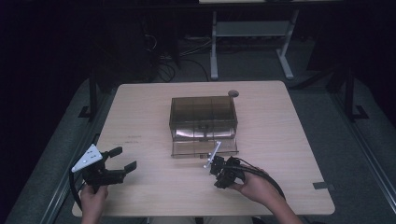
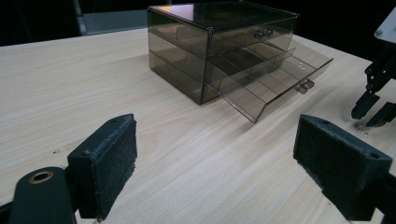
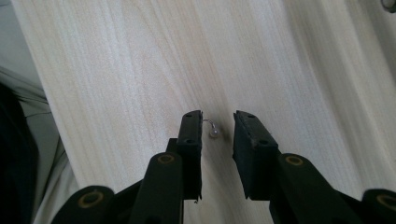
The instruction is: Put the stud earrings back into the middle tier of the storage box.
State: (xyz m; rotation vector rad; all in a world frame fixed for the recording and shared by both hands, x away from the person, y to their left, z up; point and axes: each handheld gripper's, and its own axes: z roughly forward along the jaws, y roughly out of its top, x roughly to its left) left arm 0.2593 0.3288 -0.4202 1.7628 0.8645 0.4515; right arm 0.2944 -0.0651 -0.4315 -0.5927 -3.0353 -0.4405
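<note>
A smoky see-through drawer box (image 1: 203,114) stands mid-table, its bottom drawer (image 1: 205,148) pulled out toward me; the left gripper view shows the box (image 2: 219,32) and the open drawer (image 2: 275,79), divided into compartments. A tiny silver hook with a bead (image 3: 212,129) lies on the wood. My right gripper (image 3: 218,122) points down at it, open, its jaws standing either side of the hook, the left one almost touching it. The right gripper (image 1: 220,179) sits just in front of the drawer. My left gripper (image 1: 125,158) is wide open and holds nothing near the table's front left.
The light wooden table (image 1: 280,140) has a round cable hole (image 1: 233,93) behind the box. In the right gripper view the table's edge (image 3: 42,93) runs close on the left. A white desk frame (image 1: 252,32) and cables stand on the floor beyond.
</note>
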